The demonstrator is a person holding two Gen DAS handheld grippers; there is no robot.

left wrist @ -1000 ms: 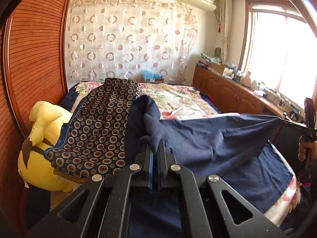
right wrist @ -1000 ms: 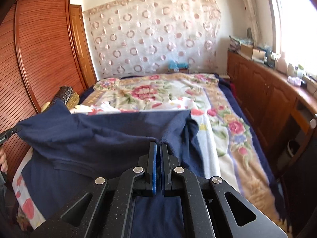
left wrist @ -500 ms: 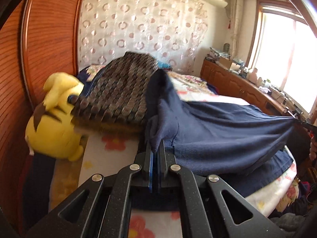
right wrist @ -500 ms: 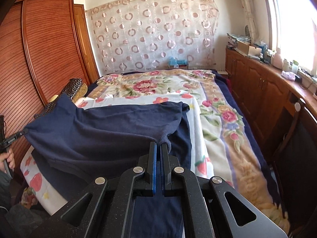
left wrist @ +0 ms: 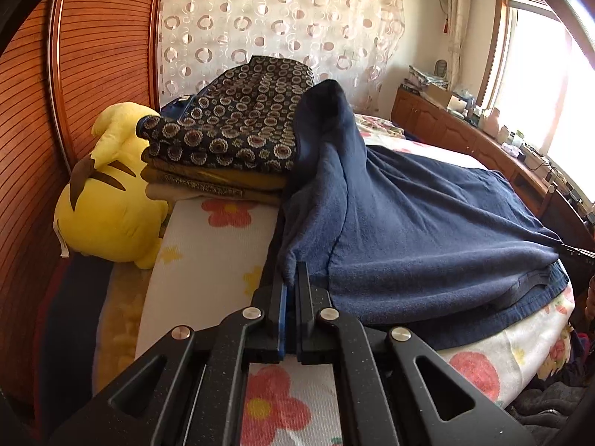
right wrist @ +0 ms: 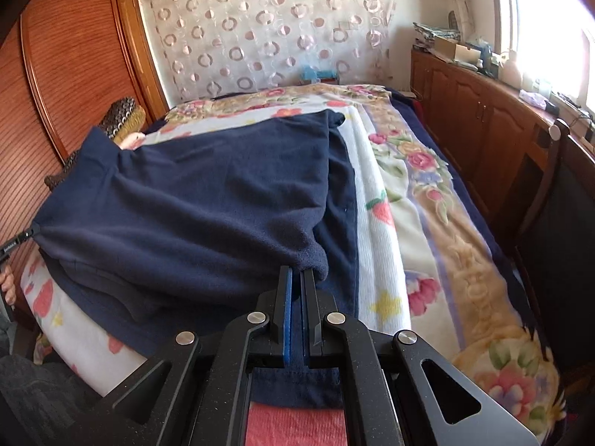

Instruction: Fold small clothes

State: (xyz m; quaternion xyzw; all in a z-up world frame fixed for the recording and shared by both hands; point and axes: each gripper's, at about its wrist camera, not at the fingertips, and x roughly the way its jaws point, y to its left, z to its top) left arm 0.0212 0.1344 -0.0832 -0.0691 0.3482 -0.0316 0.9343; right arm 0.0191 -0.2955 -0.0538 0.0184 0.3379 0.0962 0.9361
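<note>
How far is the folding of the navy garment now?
Done: a folded pile sits by the yellow plush. In hand: both grippers, left and right, pinch the navy garment, its upper layer doubled over the lower. Left: lay it flat, release, fold smaller.

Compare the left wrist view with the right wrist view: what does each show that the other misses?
Only the left wrist view shows the yellow plush toy and the full stack of folded clothes beside it. Only the right wrist view shows the dark chair by the bed's far side. Both show the navy garment stretched over the floral bedspread, pinched by each shut hand-held gripper.
</note>
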